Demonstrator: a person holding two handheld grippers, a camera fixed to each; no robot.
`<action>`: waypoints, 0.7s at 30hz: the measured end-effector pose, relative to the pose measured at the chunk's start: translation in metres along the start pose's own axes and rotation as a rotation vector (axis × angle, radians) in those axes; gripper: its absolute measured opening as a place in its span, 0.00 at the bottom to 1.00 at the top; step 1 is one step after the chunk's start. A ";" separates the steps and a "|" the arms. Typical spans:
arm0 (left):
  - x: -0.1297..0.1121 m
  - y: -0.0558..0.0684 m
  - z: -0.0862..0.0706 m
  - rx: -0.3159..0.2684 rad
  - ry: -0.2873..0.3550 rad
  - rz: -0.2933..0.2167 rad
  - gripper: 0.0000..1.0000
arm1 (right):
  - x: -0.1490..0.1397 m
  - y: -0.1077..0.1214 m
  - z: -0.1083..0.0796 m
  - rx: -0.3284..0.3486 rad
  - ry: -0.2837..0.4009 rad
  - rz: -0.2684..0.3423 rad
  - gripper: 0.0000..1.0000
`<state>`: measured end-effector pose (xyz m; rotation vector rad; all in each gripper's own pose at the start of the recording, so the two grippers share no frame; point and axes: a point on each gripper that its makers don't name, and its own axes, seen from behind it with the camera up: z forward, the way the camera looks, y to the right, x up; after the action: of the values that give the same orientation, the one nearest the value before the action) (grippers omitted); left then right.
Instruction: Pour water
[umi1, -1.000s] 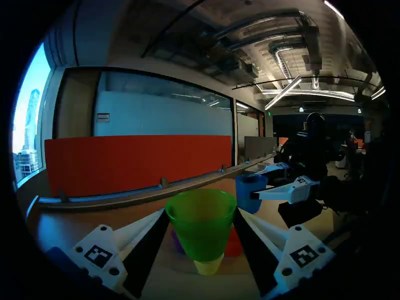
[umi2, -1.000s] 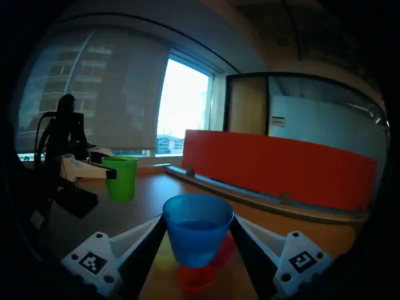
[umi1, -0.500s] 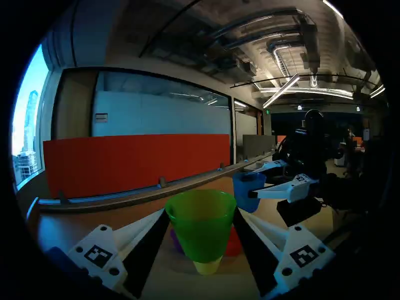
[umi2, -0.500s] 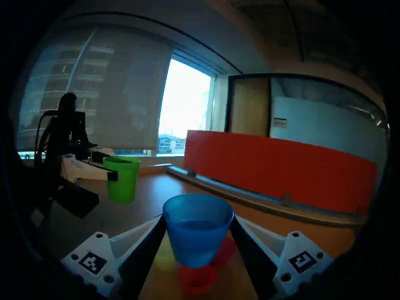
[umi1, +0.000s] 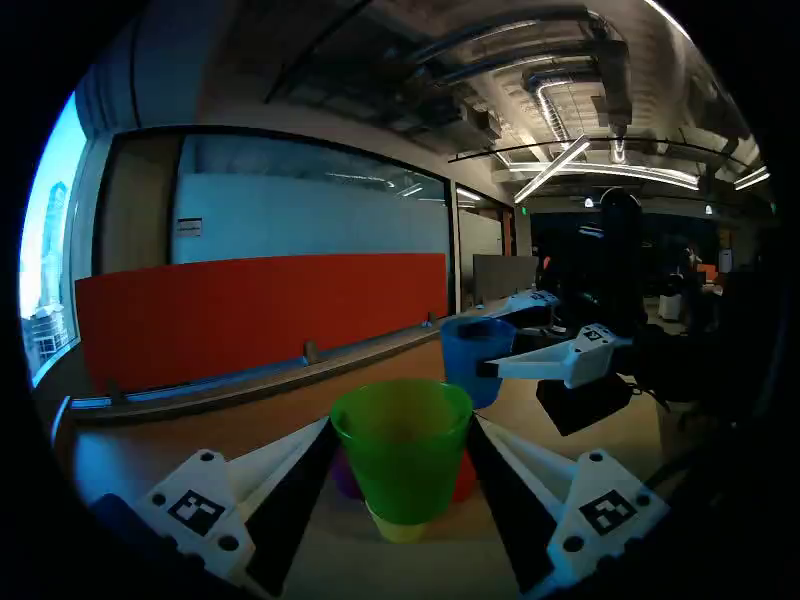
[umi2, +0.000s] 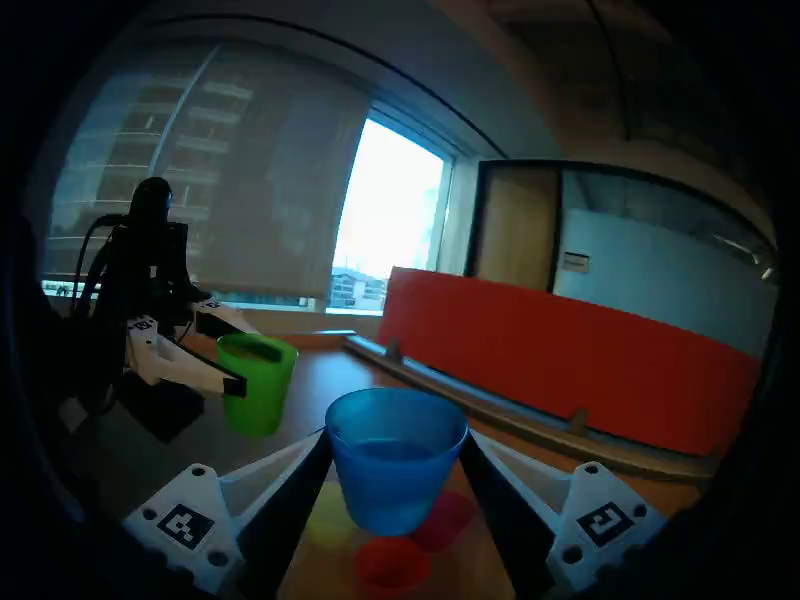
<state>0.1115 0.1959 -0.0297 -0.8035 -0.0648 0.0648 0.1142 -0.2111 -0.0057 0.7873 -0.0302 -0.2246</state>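
Across the left gripper view, the left hand-held gripper (umi1: 401, 432) clamps the green cup (umi1: 402, 455) upright above the surface (umi1: 230, 435), with the blue cup (umi1: 476, 355) raised just beyond on the right. I'd bring the blue rim over the green mouth, then tip slowly. Over in the right gripper view, the right hand-held gripper (umi2: 397, 440) pinches that blue cup on both sides, and its water (umi2: 395, 450) shows from above, where the left gripper view meets the wall side-on.
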 end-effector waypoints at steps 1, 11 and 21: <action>-0.001 0.001 0.000 -0.002 -0.003 0.001 0.87 | 0.001 -0.001 0.001 0.004 0.000 -0.009 0.90; -0.012 0.013 0.004 -0.029 -0.028 0.001 0.87 | 0.011 -0.009 0.013 0.045 -0.006 -0.129 0.90; -0.023 0.021 0.007 -0.048 -0.045 0.000 0.87 | 0.023 -0.014 0.024 0.076 -0.021 -0.265 0.90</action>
<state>0.0877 0.2137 -0.0410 -0.8504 -0.1096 0.0817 0.1313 -0.2424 0.0001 0.8639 0.0460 -0.4851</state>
